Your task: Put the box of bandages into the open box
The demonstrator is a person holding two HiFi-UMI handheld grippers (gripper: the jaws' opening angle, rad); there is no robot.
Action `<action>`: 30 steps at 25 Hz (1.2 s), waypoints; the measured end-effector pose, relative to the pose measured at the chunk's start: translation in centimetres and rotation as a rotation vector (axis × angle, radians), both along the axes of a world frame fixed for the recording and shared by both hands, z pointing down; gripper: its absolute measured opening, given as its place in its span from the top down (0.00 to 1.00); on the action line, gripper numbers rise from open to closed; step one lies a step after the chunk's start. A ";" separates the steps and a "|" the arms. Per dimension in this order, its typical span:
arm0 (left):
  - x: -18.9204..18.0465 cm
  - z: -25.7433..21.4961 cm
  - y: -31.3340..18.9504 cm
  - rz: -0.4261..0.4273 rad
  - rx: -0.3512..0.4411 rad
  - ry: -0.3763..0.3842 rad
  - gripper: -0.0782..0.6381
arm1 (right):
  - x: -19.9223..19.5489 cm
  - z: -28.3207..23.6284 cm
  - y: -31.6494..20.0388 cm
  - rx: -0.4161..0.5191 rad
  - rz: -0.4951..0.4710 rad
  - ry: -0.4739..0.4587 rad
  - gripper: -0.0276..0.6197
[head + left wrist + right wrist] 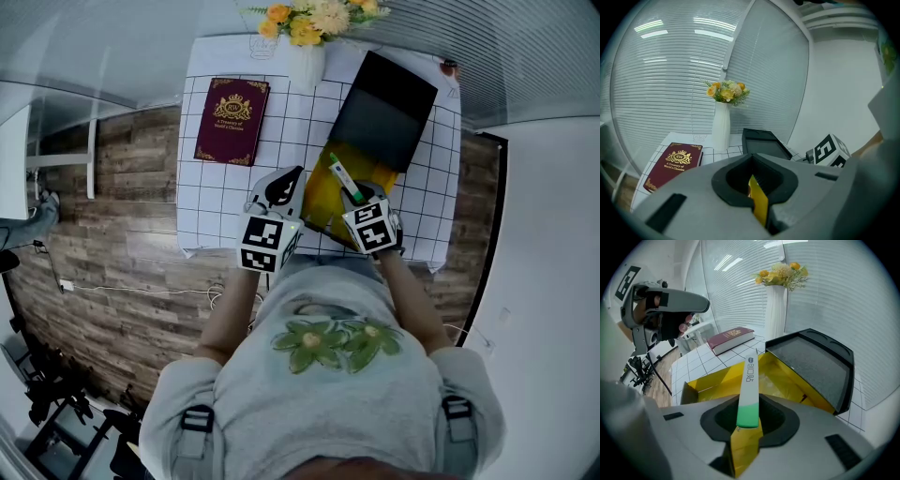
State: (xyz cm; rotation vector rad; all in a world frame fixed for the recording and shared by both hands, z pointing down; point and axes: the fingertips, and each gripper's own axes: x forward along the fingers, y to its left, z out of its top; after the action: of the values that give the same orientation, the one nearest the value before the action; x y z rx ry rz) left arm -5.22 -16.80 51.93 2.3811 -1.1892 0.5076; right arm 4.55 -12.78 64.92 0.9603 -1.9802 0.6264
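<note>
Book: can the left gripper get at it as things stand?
Probably not yet: the way to the book is free, but the left gripper is shut on the box and must let go first.

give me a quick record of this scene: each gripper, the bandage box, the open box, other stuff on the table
right gripper: shut on the slim white-and-green bandage box
left gripper: jaws together, left of the open box
bandage box: held above the open box, not yet released
open box: yellow cardboard box, black lid tilted back
other items: maroon hardcover book, white vase of yellow flowers
surface: white grid-patterned tablecloth
</note>
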 end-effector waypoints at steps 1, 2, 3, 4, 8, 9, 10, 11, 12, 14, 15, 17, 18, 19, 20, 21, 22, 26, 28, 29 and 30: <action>0.0 0.0 0.0 0.001 0.000 -0.001 0.88 | 0.0 0.1 0.0 0.000 -0.003 0.001 0.82; 0.1 0.1 -0.1 0.001 0.000 -0.002 0.88 | 0.0 0.2 0.0 0.000 -0.008 0.002 0.82; 0.1 0.1 -0.1 0.001 0.000 -0.002 0.88 | 0.0 0.3 0.0 0.001 -0.012 0.003 0.82; 0.1 0.1 -0.1 0.001 -0.001 -0.003 0.88 | 0.0 0.3 0.0 0.002 -0.015 0.004 0.82; 0.2 0.3 -0.2 -0.001 -0.003 -0.005 0.88 | 0.0 0.5 0.1 -0.012 -0.017 0.003 0.82; 0.2 0.4 -0.2 -0.001 -0.004 -0.006 0.88 | 0.0 0.5 0.1 -0.015 -0.017 0.003 0.82; 0.3 0.5 -0.2 -0.001 -0.006 -0.008 0.88 | 0.1 0.5 0.1 -0.016 -0.016 0.003 0.82; 0.3 0.5 -0.2 -0.001 -0.007 -0.009 0.88 | 0.2 0.5 0.0 -0.015 -0.016 0.004 0.82; 0.4 0.6 -0.2 0.000 -0.006 -0.010 0.88 | 0.2 0.5 -0.1 -0.014 -0.015 0.005 0.82; 0.4 0.6 -0.3 0.000 -0.005 -0.010 0.88 | 0.2 0.6 -0.2 -0.012 -0.015 0.008 0.82; 0.4 0.6 -0.3 -0.001 -0.006 -0.010 0.88 | 0.2 0.7 -0.2 -0.009 -0.017 0.009 0.82; 0.4 0.7 -0.3 -0.002 -0.009 -0.011 0.88 | 0.2 0.8 -0.1 -0.009 -0.022 0.014 0.82; 0.4 0.7 -0.3 -0.003 -0.010 -0.010 0.88 | 0.1 0.8 -0.1 -0.011 -0.024 0.015 0.82; 0.4 0.8 -0.3 -0.003 -0.010 -0.010 0.88 | 0.1 0.8 -0.1 -0.013 -0.026 0.016 0.82; 0.4 0.8 -0.3 -0.003 -0.010 -0.011 0.88 | 0.0 0.8 -0.1 -0.014 -0.026 0.017 0.82; 0.3 0.8 -0.2 -0.002 -0.010 -0.012 0.88 | 0.0 0.8 -0.1 -0.014 -0.026 0.018 0.82; 0.3 0.8 -0.2 -0.002 -0.011 -0.013 0.88 | 0.1 0.9 -0.1 -0.015 -0.026 0.018 0.82; 0.4 0.9 -0.3 0.003 -0.013 -0.015 0.88 | 0.1 1.0 -0.1 -0.022 -0.027 0.021 0.82; 0.6 1.0 -0.3 0.007 -0.014 -0.014 0.88 | 0.1 1.0 -0.1 -0.024 -0.026 0.022 0.82; 0.6 1.0 -0.3 0.010 -0.016 -0.015 0.88 | 0.1 1.1 -0.1 -0.024 -0.026 0.022 0.82; 0.7 1.1 -0.3 0.012 -0.017 -0.016 0.88 | 0.1 1.0 -0.1 -0.024 -0.027 0.021 0.82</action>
State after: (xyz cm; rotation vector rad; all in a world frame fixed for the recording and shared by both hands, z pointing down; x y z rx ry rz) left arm -4.57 -17.08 53.02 2.3751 -1.1735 0.5396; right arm 4.63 -12.90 65.97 0.9205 -1.9597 0.6209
